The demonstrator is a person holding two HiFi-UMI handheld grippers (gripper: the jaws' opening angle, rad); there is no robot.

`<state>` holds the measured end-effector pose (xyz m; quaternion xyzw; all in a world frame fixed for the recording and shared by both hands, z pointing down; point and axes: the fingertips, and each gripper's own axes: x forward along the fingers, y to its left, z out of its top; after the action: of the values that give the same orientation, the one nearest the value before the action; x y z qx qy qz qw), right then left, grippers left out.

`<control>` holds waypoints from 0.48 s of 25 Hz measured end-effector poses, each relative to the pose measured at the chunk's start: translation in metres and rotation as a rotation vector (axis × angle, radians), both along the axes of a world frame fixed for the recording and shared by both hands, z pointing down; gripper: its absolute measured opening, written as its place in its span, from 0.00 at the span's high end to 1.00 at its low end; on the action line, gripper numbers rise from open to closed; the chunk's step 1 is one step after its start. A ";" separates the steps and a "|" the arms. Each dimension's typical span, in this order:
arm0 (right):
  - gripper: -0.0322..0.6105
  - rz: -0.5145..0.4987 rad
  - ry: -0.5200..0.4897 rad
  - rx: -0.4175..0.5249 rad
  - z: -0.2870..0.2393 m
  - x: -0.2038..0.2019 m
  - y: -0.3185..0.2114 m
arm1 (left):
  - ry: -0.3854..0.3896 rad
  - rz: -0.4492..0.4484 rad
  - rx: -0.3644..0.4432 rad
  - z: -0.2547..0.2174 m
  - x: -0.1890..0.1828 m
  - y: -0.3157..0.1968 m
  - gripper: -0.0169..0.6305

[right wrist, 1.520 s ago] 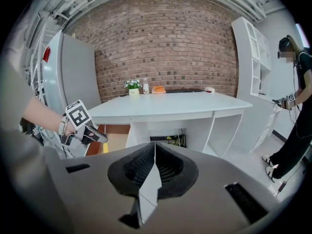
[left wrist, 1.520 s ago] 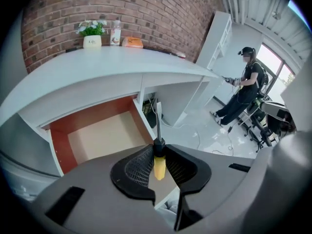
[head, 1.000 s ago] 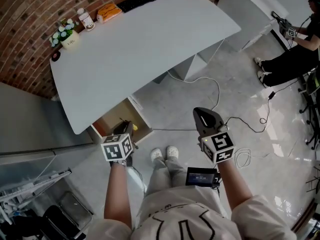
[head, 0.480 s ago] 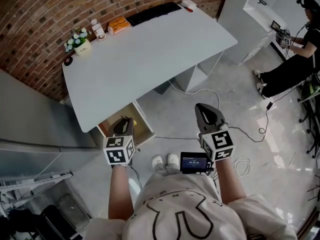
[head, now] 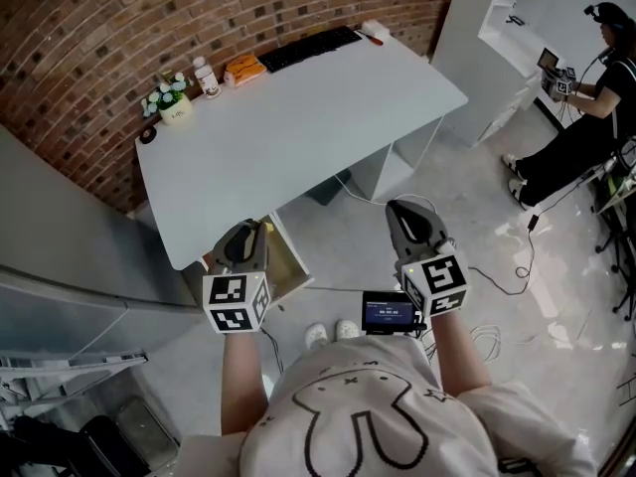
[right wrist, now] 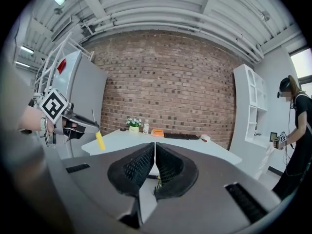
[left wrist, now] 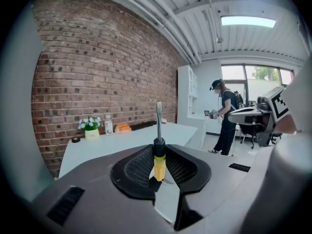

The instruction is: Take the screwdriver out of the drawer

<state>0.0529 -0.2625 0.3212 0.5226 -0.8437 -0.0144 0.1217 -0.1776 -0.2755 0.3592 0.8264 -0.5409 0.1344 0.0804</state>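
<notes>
My left gripper (left wrist: 158, 152) is shut on a screwdriver (left wrist: 159, 165) with a yellow handle and black collar. Its metal shaft sticks up out of the jaws. In the right gripper view the same screwdriver (right wrist: 99, 140) hangs from the left gripper (right wrist: 73, 123), beside the desk's left end. In the head view the left gripper (head: 243, 235) is raised above the open wooden drawer (head: 290, 256) under the desk. My right gripper (head: 407, 212) is held level to the right of it. Its jaws (right wrist: 154, 162) are shut with nothing between them.
A white desk (head: 298, 107) against the brick wall carries a flower pot (head: 167, 102), a bottle (head: 207, 78), an orange pack (head: 243, 66) and a keyboard (head: 308, 48). A grey cabinet (head: 60, 237) stands left. Cables (head: 497, 276) lie on the floor. Another person (head: 586, 97) stands far right.
Both grippers have risen. The left one has come up from the drawer mouth with the screwdriver still in it, to about desk-edge height in the head view.
</notes>
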 end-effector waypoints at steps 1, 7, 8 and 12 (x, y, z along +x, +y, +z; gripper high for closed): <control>0.92 -0.007 0.001 0.009 -0.003 -0.001 0.001 | 0.006 0.003 0.020 -0.007 0.001 0.000 0.85; 0.92 -0.015 -0.002 0.067 -0.023 -0.005 0.003 | 0.016 0.039 0.149 -0.047 0.003 0.005 0.85; 0.92 -0.015 -0.004 0.077 -0.026 -0.004 0.004 | 0.022 0.043 0.170 -0.054 0.003 0.006 0.85; 0.92 -0.013 -0.025 0.108 -0.037 -0.003 0.005 | 0.081 0.036 0.219 -0.074 0.004 0.010 0.85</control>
<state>0.0504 -0.2576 0.2846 0.5230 -0.8466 -0.0544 0.0827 -0.1740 -0.2651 0.2848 0.8444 -0.5339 0.0425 0.0089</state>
